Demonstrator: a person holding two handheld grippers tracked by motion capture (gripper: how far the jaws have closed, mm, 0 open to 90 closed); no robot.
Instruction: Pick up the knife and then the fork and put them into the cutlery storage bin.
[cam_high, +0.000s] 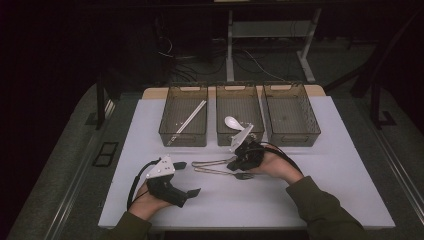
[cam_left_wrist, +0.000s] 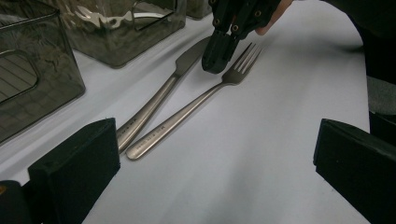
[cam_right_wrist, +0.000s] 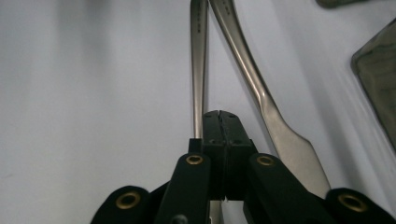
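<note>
The right gripper (cam_left_wrist: 219, 58), jaws closed and empty, sits at the fork's (cam_left_wrist: 187, 114) head; its handle runs leftward toward the idle left gripper (cam_high: 187, 177), jaws wide open.

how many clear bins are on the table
3, in a row along the table's far edge: the left bin holds chopsticks, the middle bin a white spoon, the right bin looks empty.

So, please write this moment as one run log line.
left gripper: open, idle | right gripper: shut, tips between fork and knife | spoon: middle bin
</note>
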